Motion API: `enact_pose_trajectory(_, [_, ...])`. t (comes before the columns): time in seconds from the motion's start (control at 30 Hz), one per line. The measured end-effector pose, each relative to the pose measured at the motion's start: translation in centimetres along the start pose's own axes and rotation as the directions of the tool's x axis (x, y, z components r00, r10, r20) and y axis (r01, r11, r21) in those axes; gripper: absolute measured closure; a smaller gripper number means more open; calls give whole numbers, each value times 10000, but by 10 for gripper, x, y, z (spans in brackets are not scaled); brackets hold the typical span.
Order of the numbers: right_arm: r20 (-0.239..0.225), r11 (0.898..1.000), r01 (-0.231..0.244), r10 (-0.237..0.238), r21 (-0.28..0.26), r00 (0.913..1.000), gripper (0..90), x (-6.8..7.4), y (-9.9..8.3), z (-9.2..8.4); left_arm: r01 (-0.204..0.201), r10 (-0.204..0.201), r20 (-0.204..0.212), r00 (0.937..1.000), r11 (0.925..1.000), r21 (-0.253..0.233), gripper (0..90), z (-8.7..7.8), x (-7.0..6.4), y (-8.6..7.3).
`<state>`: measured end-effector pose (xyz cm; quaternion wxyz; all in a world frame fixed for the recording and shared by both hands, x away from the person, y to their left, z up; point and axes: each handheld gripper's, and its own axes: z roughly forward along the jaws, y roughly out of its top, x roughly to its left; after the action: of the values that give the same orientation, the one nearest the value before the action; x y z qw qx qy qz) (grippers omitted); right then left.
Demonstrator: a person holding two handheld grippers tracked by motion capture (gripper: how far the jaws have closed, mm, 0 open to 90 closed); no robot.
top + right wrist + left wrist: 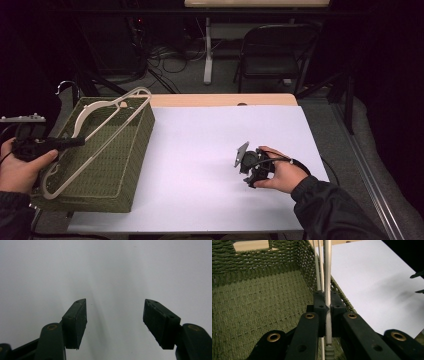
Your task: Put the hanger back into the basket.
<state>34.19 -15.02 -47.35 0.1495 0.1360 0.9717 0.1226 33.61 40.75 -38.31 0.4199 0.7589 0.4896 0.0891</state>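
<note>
Cream plastic hanger (95, 131) lying tilted across green woven basket (131, 165), long axis running diagonally, hook (68, 86) pointing far-left past rim. Left gripper (327, 307) fingers clamping its bar. Judging placement nearly done, release remaining. Right gripper (115, 317) fingers gaping wide, hovering over white surface (220, 135).

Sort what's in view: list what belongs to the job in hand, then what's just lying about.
In the job:
left tool, shut on the hanger
green woven basket
right tool, open over the white table

Lying about:
folding chair
floor cables
</note>
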Motion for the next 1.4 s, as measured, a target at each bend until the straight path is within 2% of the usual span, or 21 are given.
enact_pose_trajectory(0.23, [-2, 10000, 9, -9, -24, 10000, 358, 0, -1, 1, -303, 302, 92, 9995, 9995, 48, 870, -1, 21, -4])
enact_pose_trajectory(0.33, [-19, 10000, -71, 71, -28, 10000, 358, 0, -2, 1, -235, 235, 193, 9995, 9997, -13, 870, -3, 29, -5])
enact_pose_trajectory(0.4, [-8, 10000, -80, 80, -60, 10000, 359, 0, -3, 2, -168, 169, 216, 9996, 9998, -55, 870, -4, 32, -5])
enact_pose_trajectory(0.53, [-57, 10000, -86, 86, 13, 9999, 359, 0, -2, 3, -350, 350, 36, 9994, 9993, 101, 870, -4, 37, -2])
enact_pose_trajectory(0.7, [-48, 10000, -36, 36, -7, 10000, 360, 0, -1, 3, -592, 586, 129, 9982, 9972, 448, 870, 1, 43, -3])
enact_pose_trajectory(0.83, [-83, 9999, -9, 11, 139, 10000, 361, 0, -1, 3, -690, 681, 252, 9974, 9970, 361, 870, 2, 50, -7])
enact_pose_trajectory(0.97, [-52, 10000, -75, 75, 24, 10000, 362, 0, -1, 4, -820, 807, 325, 9962, 9957, 420, 870, 3, 56, -13])
enact_pose_trajectory(1.1, [-45, 10000, -32, 33, 20, 10000, 365, 0, -1, 5, -957, 939, 297, 9951, 9932, 657, 870, 9, 62, -21])
enact_pose_trajectory(1.13, [-3, 10000, 12, -12, 71, 10000, 366, 0, -1, 5, -1089, 1070, 275, 9939, 9907, 820, 870, 13, 63, -24])
enact_pose_trajectory(1.2, [-35, 9999, -99, 99, 40, 9999, 367, 0, -1, 5, -1051, 1030, 244, 9944, 9881, 1128, 870, 21, 66, -28])
enact_pose_trajectory(1.3, [-38, 10000, -41, 41, 18, 10000, 369, 0, 0, 5, -1083, 1111, -65, 9938, 9786, 1748, 870, 34, 70, -37])
enact_pose_trajectory(1.4, [-76, 10000, -12, 11, -15, 10000, 371, 0, 1, 6, -1079, 1109, -79, 9938, 9792, 1721, 869, 41, 73, -44])
